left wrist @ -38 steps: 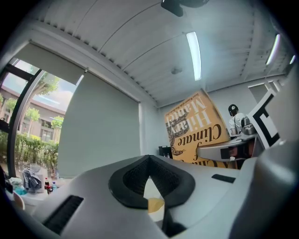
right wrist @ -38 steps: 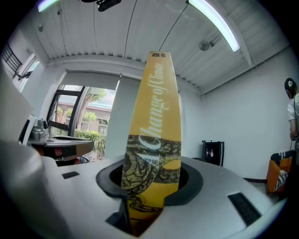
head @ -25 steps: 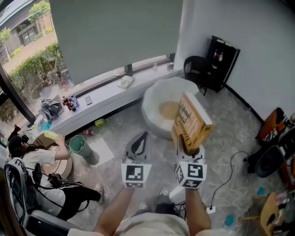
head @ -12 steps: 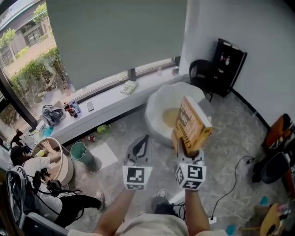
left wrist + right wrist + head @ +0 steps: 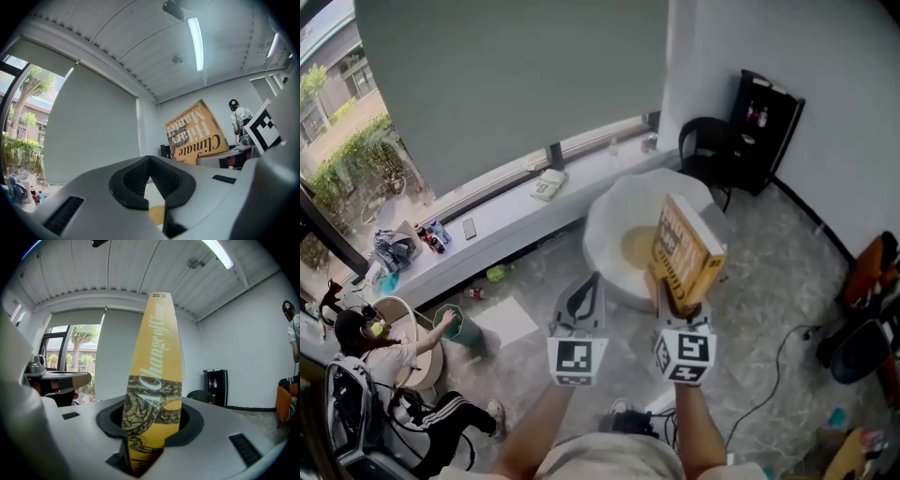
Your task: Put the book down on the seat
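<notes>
A thick yellow book (image 5: 686, 251) stands upright in my right gripper (image 5: 679, 302), which is shut on its lower edge. In the right gripper view the book's spine (image 5: 153, 376) rises from between the jaws of the right gripper (image 5: 149, 427). Just beyond and below the book is the seat (image 5: 614, 211), a round white pouffe with a yellowish cushion (image 5: 637, 247) in its hollow. My left gripper (image 5: 584, 282) hangs beside the right one, shut and empty. In the left gripper view the tips of the left gripper (image 5: 150, 161) meet, and the book's cover (image 5: 197, 137) shows to the right.
A black chair (image 5: 707, 150) and a black cabinet (image 5: 766, 117) stand behind the seat by the white wall. The long window ledge (image 5: 502, 220) carries a small book (image 5: 548, 184) and bottles. A person (image 5: 380, 361) sits at lower left near a green bin (image 5: 456, 325). A cable (image 5: 778, 349) trails on the floor.
Both grippers and the book keep their places in the head view. The seat and the ledge have slid slightly left. The seated person's arm has moved.
</notes>
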{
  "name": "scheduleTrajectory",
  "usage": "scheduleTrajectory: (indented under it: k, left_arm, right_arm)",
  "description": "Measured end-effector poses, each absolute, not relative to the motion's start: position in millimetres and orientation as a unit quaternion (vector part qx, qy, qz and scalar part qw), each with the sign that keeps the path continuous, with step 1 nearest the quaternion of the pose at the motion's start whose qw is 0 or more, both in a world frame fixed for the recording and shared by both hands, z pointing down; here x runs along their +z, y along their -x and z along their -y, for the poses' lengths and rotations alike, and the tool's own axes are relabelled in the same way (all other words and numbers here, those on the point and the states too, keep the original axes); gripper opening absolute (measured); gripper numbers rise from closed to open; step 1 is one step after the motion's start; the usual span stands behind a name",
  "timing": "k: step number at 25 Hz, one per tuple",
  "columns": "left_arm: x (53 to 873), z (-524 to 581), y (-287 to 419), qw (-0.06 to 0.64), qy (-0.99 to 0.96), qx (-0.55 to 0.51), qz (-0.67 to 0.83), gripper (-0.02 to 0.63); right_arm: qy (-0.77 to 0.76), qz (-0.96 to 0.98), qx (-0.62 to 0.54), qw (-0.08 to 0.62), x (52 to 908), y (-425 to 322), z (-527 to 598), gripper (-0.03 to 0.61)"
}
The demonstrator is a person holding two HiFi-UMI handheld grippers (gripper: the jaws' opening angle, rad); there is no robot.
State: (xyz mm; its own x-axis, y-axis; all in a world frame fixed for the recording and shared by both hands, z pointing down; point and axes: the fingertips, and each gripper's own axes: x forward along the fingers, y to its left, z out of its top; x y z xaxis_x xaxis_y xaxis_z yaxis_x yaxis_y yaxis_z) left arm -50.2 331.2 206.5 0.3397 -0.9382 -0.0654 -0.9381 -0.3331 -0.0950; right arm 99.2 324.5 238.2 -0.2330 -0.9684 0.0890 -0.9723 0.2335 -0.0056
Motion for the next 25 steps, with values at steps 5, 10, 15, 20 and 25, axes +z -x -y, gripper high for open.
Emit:
scheduleTrajectory:
  k: [5,10,15,20,25]
  left_arm:
    - [210,-299,27,0.065,0.813,-0.011,-0.578,0.006]
    - [219,-276,26,0.057,0.808,-0.02,-0.586,0.006]
    - [228,-251,28,0.054,0.806,-0.021,-0.589,0.006]
    - [234,-215,26,0.054,0.812,-0.019,-0.581,0.006]
    - [239,-167,30,0.055,0.814,-0.02,-0.578,0.006]
  right_arm:
    - [-0.614,0.788,0.026,0.043,246,-119,-292,0.158]
    - [-0.607,0.793,0.032,0.045,254,-122,-267,0.158]
    - [-0.604,0.794,0.028,0.062,267,-120,-245,0.158]
    - [-0.607,0.792,0.028,0.063,272,-117,-211,0.158]
    - [-0.611,0.788,0.036,0.069,282,-113,-163,0.158]
